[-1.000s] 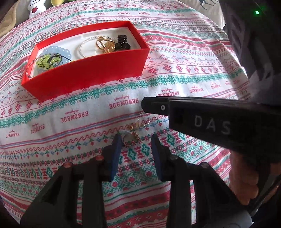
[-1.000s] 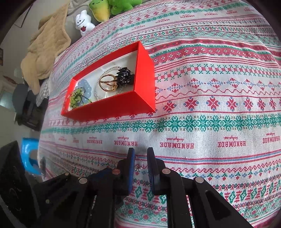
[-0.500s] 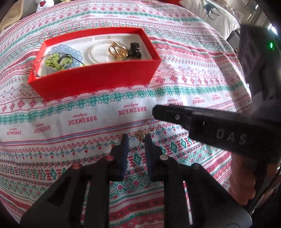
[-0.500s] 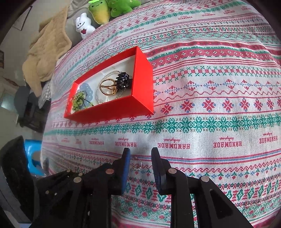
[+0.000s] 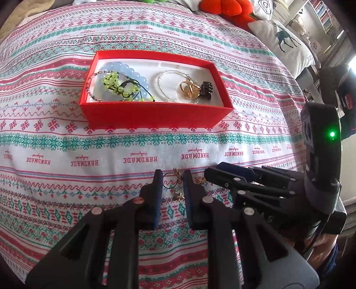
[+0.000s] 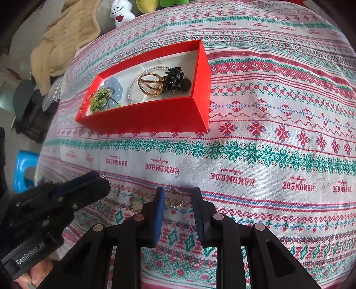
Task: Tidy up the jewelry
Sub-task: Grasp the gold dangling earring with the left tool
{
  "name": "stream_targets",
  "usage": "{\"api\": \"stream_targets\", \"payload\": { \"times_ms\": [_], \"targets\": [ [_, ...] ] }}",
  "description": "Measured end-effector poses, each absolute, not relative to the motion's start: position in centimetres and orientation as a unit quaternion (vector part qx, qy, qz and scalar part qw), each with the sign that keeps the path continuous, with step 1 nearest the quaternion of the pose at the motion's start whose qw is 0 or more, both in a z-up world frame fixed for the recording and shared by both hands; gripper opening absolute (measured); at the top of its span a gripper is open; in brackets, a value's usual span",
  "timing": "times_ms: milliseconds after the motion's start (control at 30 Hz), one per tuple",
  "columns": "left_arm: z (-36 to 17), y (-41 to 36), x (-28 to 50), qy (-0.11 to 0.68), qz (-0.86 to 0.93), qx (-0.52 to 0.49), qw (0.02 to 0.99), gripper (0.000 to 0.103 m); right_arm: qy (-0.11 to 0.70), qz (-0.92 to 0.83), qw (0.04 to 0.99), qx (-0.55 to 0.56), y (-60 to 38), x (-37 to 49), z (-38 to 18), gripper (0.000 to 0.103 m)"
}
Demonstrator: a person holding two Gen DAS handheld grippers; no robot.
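Earring: a thin wire hoop earring [image 5: 169, 181] with small gold charms sits between my left fingers [image 5: 158, 193], low over the cloth; I cannot tell whether the pads press on it.
Second earring: a matching hoop earring [image 6: 174, 199] with pale beads lies on the cloth in the gap of my right fingers [image 6: 160, 211], untouched.
Left gripper [image 5: 171, 184]: its fingers stand a narrow way apart, blue ribbed pads facing each other.
Right gripper [image 6: 178, 200]: fingers apart, wider than the hoop.
Loose charms: small gold pieces [image 6: 135, 205] on the cloth between the two grippers.
Cloth: woven tablecloth [image 6: 267, 124], white with red and green cross-stitch bands and "HANDMADE" lettering.
Box: red cardboard box [image 5: 153, 115], rectangular, open, white lining, well beyond the earrings.
In the box: pale blue bead bracelet [image 5: 124, 66], yellow-green bead bracelet [image 5: 111, 81] on dark cord, thin silvery bead ring [image 5: 161, 85], gold openwork hair clip [image 5: 189, 89], black claw clip [image 5: 205, 90].
Edges: tan quilted blanket [image 6: 64, 37], white plush toy [image 6: 121, 13], deer-print pillow [image 5: 287, 42].
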State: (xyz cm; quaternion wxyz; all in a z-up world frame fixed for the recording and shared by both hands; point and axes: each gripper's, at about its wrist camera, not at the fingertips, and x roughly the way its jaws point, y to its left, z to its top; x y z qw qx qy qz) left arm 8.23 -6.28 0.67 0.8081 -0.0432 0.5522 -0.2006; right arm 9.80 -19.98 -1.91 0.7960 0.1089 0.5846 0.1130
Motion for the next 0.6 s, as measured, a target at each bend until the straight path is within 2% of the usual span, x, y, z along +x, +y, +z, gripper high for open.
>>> {"api": "stream_targets", "payload": {
  "times_ms": [367,600],
  "targets": [
    [0.7,-5.8,8.3,0.555,-0.198,-0.048,0.806,0.020,0.562,0.104,0.821,-0.011,-16.0,9.5,-1.9,0.024],
    [0.9,-5.9,8.3,0.555,-0.201,-0.049,0.806,0.020,0.561,0.113,0.819,-0.040,-14.4,9.4,-2.5,0.021]
  ]
}}
